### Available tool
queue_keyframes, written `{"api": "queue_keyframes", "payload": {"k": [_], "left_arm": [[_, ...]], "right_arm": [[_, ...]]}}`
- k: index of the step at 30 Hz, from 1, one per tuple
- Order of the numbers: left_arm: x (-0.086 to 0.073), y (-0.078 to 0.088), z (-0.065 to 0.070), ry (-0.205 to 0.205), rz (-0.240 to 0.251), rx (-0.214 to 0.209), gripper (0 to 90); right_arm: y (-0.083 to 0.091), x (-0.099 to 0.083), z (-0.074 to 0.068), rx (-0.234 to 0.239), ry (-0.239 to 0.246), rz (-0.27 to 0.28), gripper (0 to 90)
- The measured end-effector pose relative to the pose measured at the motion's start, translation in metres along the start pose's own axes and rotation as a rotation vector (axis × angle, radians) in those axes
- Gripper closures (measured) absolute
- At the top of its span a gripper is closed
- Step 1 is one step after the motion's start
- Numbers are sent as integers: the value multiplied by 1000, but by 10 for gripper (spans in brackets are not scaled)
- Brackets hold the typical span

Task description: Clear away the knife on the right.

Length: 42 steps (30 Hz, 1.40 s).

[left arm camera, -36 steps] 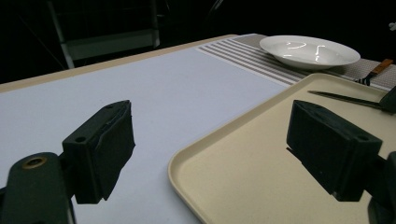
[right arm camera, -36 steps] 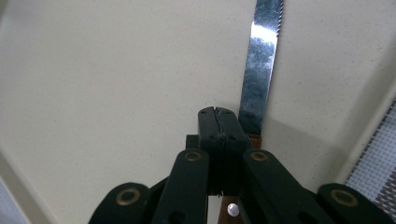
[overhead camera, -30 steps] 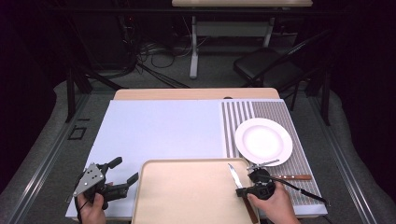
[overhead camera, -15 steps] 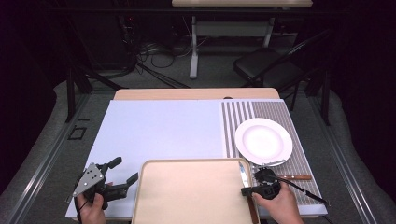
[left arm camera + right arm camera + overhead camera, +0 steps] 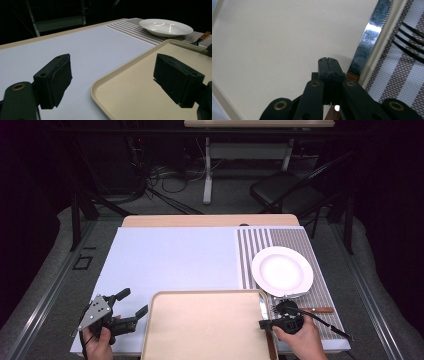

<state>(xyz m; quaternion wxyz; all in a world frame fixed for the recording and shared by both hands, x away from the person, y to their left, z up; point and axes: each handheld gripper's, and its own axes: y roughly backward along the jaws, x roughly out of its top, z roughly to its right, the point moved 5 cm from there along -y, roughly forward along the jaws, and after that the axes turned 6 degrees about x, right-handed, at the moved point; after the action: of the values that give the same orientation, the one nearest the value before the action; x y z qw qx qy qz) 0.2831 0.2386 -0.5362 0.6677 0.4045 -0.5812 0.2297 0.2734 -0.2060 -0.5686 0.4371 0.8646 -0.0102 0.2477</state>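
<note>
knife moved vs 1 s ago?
Yes. The knife has gone right across the tray, from lying angled inside it to lying along its right rim, nearer the plate.

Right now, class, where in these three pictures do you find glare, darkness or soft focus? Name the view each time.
Right gripper view: a bright glint on the knife blade; the near jaws look soft. Left gripper view: ceiling lights mirrored in the plate; the background is black. High view: the table is evenly lit, the room around it dark, and the picture is rather coarse.

Wooden-handled knife [image 5: 369, 40] flat along tray's [image 5: 274, 47] right rim
</note>
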Motion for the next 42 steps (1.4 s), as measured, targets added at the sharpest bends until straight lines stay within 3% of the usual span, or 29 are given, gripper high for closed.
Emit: {"api": "queue_keyframes", "payload": {"k": [3,9,10,11,16,17,18,23,32,36,39,42], "left_arm": [[0,0,0,0,0,-1,152],[0,0,0,-3,-2,-1,152],[0,0,0,-2,-2,-1,152],[0,0,0,-2,-1,-1,152],[0,0,0,-4,-3,2,152],[0,0,0,-4,-2,3,152],[0,0,1,-3,1,6,152],[0,0,0,-4,1,8,153],[0,0,0,-3,1,6,153],[0,0,0,-3,-5,3,153],[0,0,0,-2,-6,2,153],[0,0,0,0,-5,5,153]], "right_arm": [[5,0,-1,3,5,8,895],[15,3,-4,24,26,57,791],[13,6,-5,38,23,129,780],[16,5,-4,31,31,101,766],[18,7,-4,23,77,132,710],[20,7,-4,18,113,118,706],[19,8,-4,18,131,157,701],[20,12,-1,-32,247,198,683],[25,18,4,-63,328,231,603],[30,18,8,-91,333,235,554],[34,17,8,-77,317,226,535],[39,17,12,-117,343,205,506]]}}
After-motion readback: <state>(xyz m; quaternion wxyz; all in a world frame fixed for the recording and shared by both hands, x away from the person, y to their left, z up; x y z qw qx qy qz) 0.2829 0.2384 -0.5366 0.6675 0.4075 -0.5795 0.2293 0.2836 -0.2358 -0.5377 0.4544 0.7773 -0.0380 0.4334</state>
